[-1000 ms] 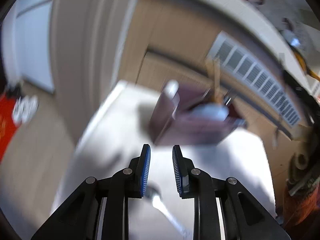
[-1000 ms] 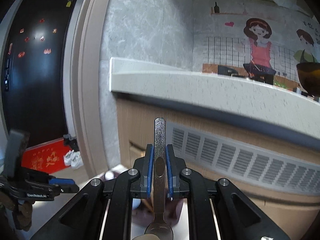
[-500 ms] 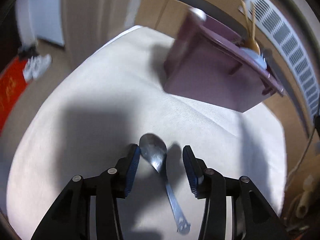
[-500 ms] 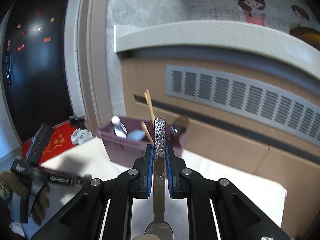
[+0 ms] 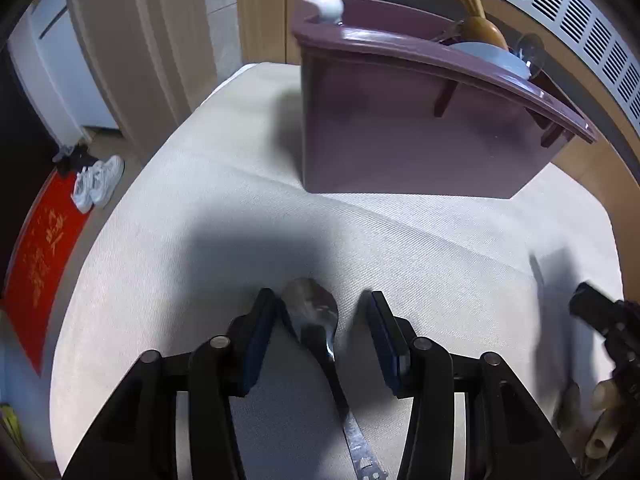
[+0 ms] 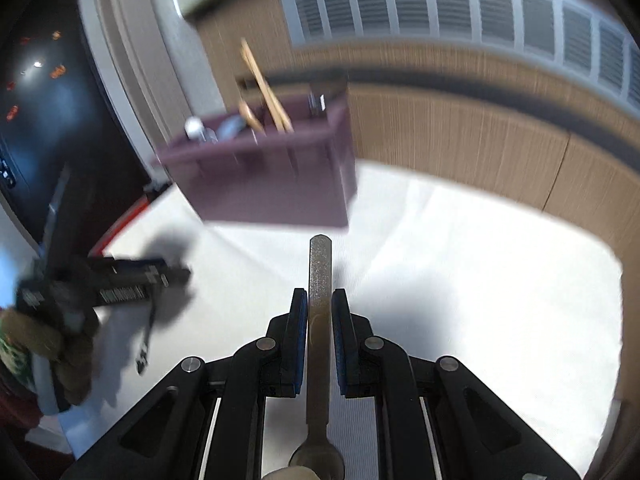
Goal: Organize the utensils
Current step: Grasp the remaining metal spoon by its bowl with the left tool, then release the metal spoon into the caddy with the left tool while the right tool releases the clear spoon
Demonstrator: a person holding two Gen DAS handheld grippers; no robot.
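Observation:
A metal spoon (image 5: 316,320) lies on the white cloth-covered table (image 5: 200,240), its bowl between the fingers of my open left gripper (image 5: 318,308), which is low over it. My right gripper (image 6: 319,304) is shut on a second metal spoon (image 6: 319,280), handle pointing forward, bowl near the camera. A purple utensil caddy (image 5: 400,128) stands at the table's far side, also in the right wrist view (image 6: 272,176), holding wooden chopsticks (image 6: 264,84), a wooden spoon and pale utensils. The left gripper shows in the right wrist view (image 6: 120,284), over the first spoon's handle (image 6: 146,340).
A wooden counter front with a white vent grille (image 6: 460,12) runs behind the table. A red mat (image 5: 44,256) and white shoes (image 5: 98,184) lie on the floor to the left. The right gripper's tip (image 5: 600,316) shows at the right edge.
Both grippers have tilted down toward the table. The left gripper has opened wider and come down around the lying spoon. The right gripper still holds its spoon and has come nearer the caddy.

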